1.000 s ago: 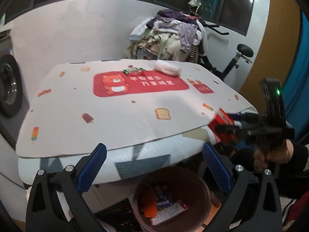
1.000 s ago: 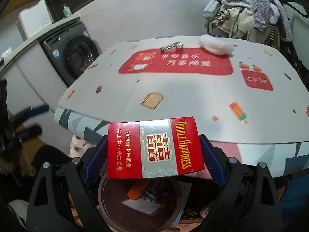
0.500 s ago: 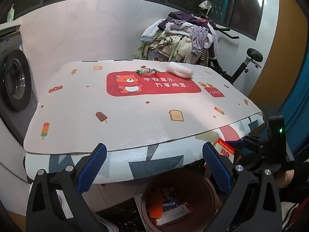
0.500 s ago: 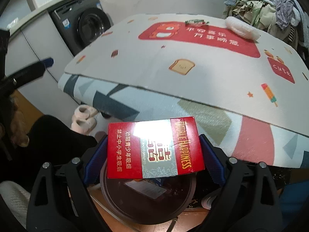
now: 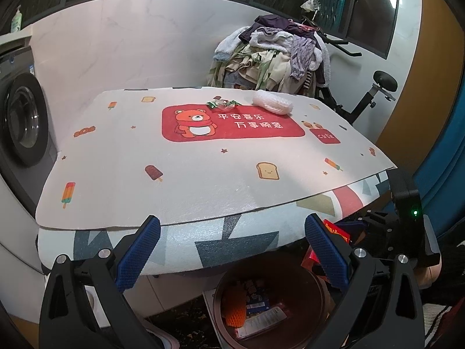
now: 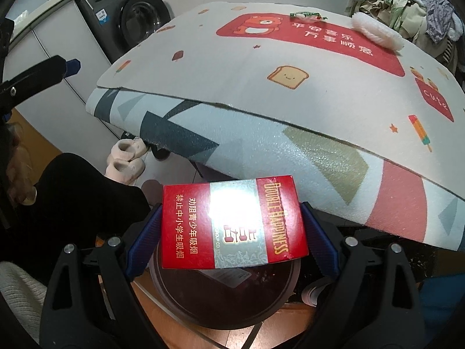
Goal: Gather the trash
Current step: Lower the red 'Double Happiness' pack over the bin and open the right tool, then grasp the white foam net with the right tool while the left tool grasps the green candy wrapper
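Glossy card, matt felt
The cigarette pack shines like coated cardboard; the mat looks felt-soft, the bin smooth plastic.

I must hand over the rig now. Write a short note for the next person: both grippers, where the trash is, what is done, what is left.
Right gripper: shut on the red cigarette box, held over the bin below the table edge.
Left gripper: open, holds nothing, aimed at the table.
Bin: on the floor under the table's near edge; it already has an orange item and some wrappers inside.
On the table, far side: a green wrapper and a white foam piece.
Done: box lifted off the table and brought to the bin.
Left: drop the box, then collect the wrapper and foam.
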Tool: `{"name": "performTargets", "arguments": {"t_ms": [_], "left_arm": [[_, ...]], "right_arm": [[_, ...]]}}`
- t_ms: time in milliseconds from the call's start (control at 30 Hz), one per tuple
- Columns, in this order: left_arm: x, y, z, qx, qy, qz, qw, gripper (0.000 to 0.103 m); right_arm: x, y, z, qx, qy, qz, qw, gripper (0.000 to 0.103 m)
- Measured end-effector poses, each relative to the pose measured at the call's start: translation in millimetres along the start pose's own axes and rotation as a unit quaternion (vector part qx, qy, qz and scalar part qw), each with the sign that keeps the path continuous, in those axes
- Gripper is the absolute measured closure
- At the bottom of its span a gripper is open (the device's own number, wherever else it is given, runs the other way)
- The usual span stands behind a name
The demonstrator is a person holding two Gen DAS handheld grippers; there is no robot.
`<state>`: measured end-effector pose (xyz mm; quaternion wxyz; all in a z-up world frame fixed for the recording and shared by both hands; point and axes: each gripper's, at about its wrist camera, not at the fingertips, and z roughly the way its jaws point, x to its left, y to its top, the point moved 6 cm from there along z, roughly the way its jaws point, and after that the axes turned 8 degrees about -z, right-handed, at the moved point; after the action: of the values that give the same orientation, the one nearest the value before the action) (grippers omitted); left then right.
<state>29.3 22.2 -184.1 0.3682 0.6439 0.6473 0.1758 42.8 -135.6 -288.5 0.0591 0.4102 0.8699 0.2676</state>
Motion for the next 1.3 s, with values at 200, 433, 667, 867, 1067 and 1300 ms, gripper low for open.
{"name": "performTargets", "arguments": {"t_ms": [200, 433, 667, 867, 1067, 1300], "left_arm": [[0.6, -0.8, 0.5, 0.001, 0.000, -0.001, 1.0000, 0.006], [2.8, -0.6, 1.9, 0.002, 0.001, -0.002, 1.0000, 0.006], [4.7, -2.4, 3.8, 0.003, 0.004, -0.005, 1.0000, 0.006], [5.6, -2.6, 5.4, 0.004, 0.007, -0.005, 1.0000, 0.006], [8.6, -2.6, 8.8, 0.008, 0.011, -0.007, 0.9999, 0.006], [11.3, -1.4, 13.0, 0.009, 0.019, -0.008, 0.9998, 0.006]], "right_arm": [[-0.7, -2.0, 4.3, 0.011, -0.006, 0.000, 1.000, 0.007], [-6.7, -1.7, 3.8, 0.009, -0.012, 0.013, 1.000, 0.006], [-17.1, -0.8, 2.1, 0.006, -0.021, 0.029, 0.999, 0.006], [-28.3, 0.7, -0.9, 0.000, -0.034, 0.042, 0.999, 0.006], [-44.2, 2.8, -6.6, -0.010, -0.053, 0.055, 0.997, 0.006], [-63.9, 7.3, -12.4, -0.024, -0.069, 0.068, 0.995, 0.006]]}}
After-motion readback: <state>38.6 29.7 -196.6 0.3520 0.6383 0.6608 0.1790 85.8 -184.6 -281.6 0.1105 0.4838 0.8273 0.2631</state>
